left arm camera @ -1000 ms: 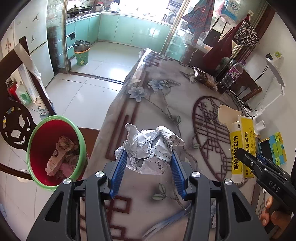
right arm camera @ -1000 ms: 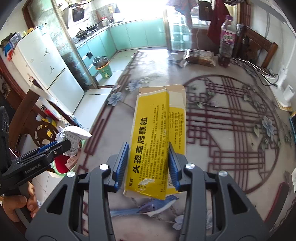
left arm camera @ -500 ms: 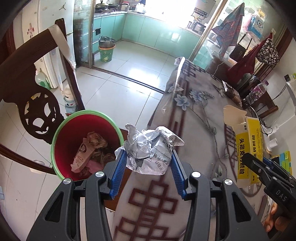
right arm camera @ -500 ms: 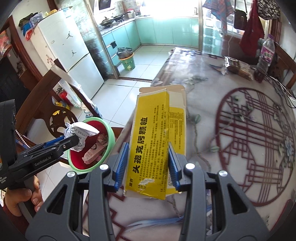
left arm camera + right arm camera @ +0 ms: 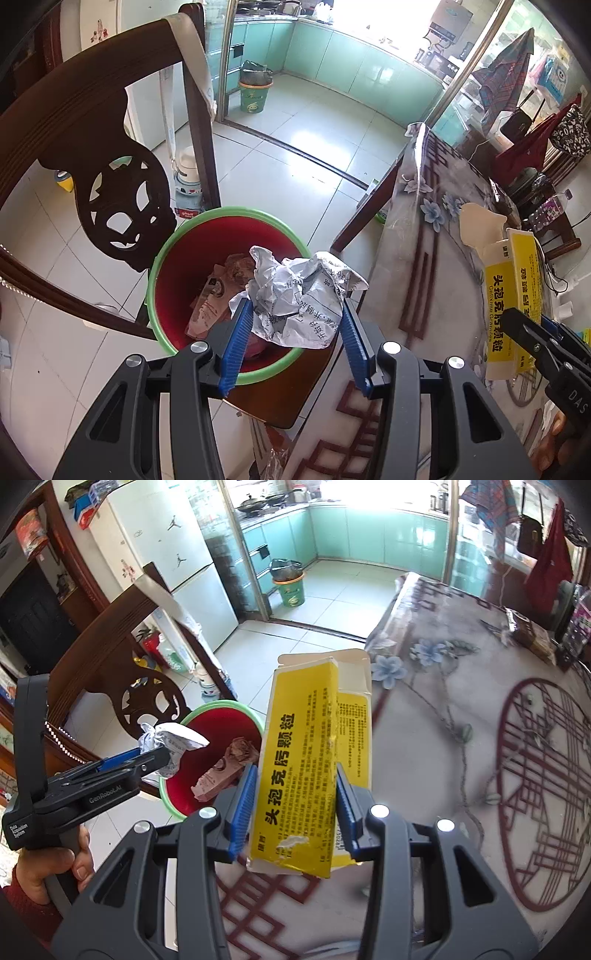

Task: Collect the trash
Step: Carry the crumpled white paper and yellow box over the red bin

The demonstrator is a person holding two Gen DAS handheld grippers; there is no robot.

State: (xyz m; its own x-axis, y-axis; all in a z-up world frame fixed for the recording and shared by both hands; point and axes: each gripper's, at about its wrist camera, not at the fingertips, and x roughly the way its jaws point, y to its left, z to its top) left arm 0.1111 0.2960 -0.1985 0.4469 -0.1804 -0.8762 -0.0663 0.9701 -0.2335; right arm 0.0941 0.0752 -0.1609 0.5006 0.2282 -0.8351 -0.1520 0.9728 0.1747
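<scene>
- Crumpled white paper ball with printed text [image 5: 299, 299] sits between the blue pads of the left gripper [image 5: 295, 332], which is closed on it; compared with a second ago it is no longer over the patterned tablecloth but over the round red bin with green rim [image 5: 168, 254] at the centre of the left wrist view.
- This change means, in my judgement, that the carrying step is almost finished for the paper: it hangs over the near right part of the bin mouth, so opening the pads should let it fall inside.
- Flattened yellow cardboard box with black characters [image 5: 295, 771] is clamped between the pads of the right gripper [image 5: 291, 805]; it has also come closer to the bin, which is now at the left centre of the right wrist view, but the box is over the table edge [image 5: 424, 738], not yet over the opening.
- Inside the bin some brownish wrappers [image 5: 225, 771] lie already, so part of the trash is collected.
- Dark carved wooden chair [image 5: 110, 184] stands just beside the bin at the left of the frame, and the table corner is close on the right, so the free way to the bin is narrow.
- Both grippers are near each other; I think they could collide if the box goes in at the same time.
</scene>
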